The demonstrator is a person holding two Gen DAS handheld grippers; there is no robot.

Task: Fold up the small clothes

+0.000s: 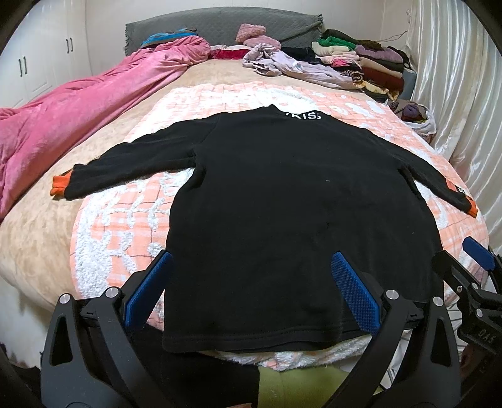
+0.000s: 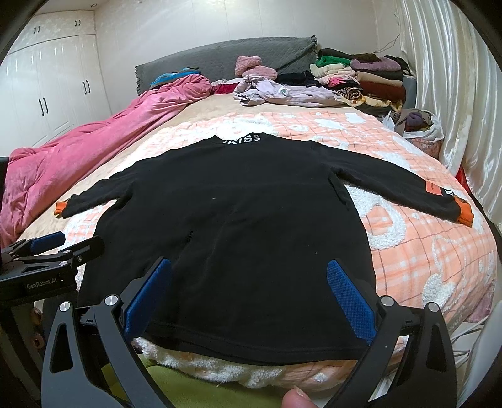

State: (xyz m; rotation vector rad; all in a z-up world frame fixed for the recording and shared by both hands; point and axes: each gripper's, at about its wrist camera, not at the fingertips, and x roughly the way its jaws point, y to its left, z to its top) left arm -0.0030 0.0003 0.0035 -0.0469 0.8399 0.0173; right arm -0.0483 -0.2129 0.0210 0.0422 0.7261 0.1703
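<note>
A small black sweatshirt (image 1: 282, 194) with orange cuffs lies flat, back up, on the peach-and-white blanket (image 1: 119, 226), both sleeves spread out and white letters at the collar. My left gripper (image 1: 251, 282) hangs open over the hem's left part, nothing between its blue pads. My right gripper (image 2: 251, 282) is open too, over the hem's right part of the same sweatshirt (image 2: 238, 226). Each gripper shows in the other's view: the right gripper (image 1: 470, 260) at the right edge, the left gripper (image 2: 62, 244) at the left edge.
A pink quilt (image 1: 78, 119) runs along the bed's left side. Loose lilac garments (image 1: 282, 62) and a stack of folded clothes (image 1: 370, 62) sit by the grey headboard (image 1: 219, 28). A bag of clothes (image 2: 417, 125) and curtains (image 2: 455, 94) are on the right. A fingertip (image 2: 295, 398) shows at bottom.
</note>
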